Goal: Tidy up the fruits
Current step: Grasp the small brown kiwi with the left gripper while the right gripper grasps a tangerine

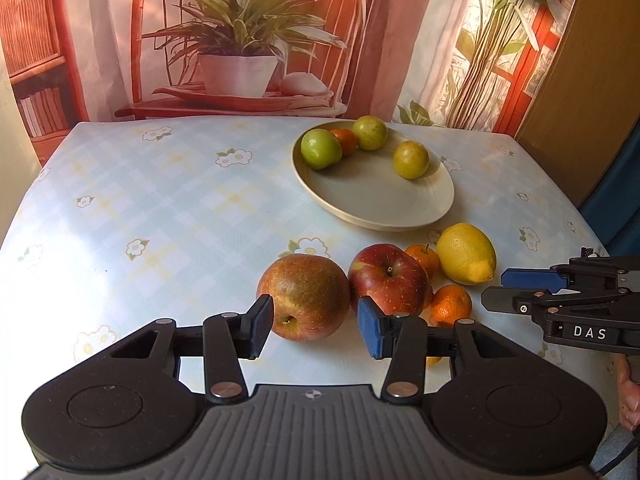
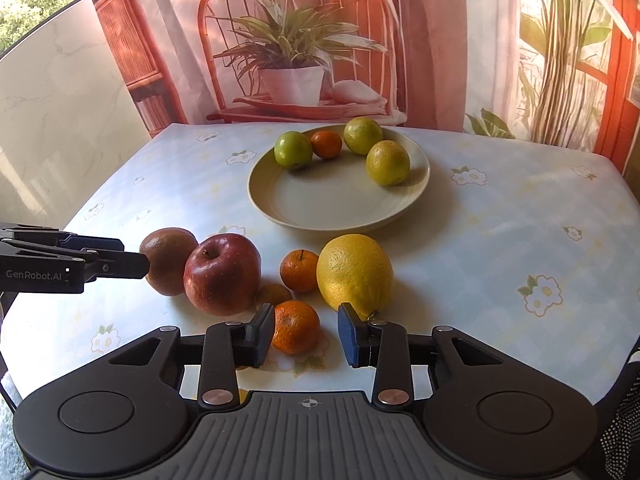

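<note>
Left gripper (image 1: 316,330) parted around russet apple (image 1: 304,296); right gripper (image 2: 306,334) parted around mandarin (image 2: 296,326), half-hidden from left wrist.

A small orange fruit (image 2: 273,294) lies mostly hidden behind the red apple (image 2: 222,274); the table (image 2: 500,240) front edge is hidden by gripper bodies.

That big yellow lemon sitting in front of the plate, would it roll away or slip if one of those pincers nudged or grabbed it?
The lemon is oval with a pointed tip, so it would probably wobble aside rather than roll straight. Its dimpled peel should give the pads some hold. It looks wide for the right gripper, whose jaws would likely need opening further.
</note>
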`<state>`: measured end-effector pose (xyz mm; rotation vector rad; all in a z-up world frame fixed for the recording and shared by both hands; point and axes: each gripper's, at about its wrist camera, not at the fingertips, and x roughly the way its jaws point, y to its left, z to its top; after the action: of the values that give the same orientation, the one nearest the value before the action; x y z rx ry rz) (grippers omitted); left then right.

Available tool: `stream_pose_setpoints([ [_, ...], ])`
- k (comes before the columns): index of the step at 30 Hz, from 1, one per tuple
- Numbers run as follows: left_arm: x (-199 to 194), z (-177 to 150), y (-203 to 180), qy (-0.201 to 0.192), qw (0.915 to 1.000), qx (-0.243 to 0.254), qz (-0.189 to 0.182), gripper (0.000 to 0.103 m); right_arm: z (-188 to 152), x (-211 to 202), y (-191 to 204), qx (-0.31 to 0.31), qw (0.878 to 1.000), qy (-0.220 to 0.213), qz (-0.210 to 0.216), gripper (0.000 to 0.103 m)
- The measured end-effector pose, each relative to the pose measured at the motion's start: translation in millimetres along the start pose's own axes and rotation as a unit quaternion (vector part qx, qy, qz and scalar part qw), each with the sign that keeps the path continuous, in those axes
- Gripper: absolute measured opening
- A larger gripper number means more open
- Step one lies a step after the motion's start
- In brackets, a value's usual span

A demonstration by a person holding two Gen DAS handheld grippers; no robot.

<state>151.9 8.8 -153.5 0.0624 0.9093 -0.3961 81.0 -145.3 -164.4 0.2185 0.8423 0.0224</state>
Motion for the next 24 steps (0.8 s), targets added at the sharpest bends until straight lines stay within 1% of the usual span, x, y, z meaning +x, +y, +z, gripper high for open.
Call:
stream_pose_setpoints([
  [10,10,-12,-19,0.015,0.9994,0.004,-0.03,0.048,-11,0,-8,0.011,1.0,0.009,-0.003,0.032],
  [16,24,-15,-37,0.039,0.9976,0.009,-0.057,0.045,-17,-1,-14,0.016,1.0,0.01,-0.009,0.032],
  [19,33,-17,-43,0.053,0.9962,0.001,-0.069,0.043,-19,-2,-18,0.02,1.0,0.009,-0.01,0.032],
  [21,39,-17,-43,0.065,0.9951,-0.014,-0.074,0.041,-20,-3,-21,0.023,1.0,0.008,-0.011,0.032],
  [24,48,-17,-43,0.079,0.9928,-0.038,-0.082,0.041,-22,-3,-25,0.028,1.0,0.008,-0.01,0.032],
])
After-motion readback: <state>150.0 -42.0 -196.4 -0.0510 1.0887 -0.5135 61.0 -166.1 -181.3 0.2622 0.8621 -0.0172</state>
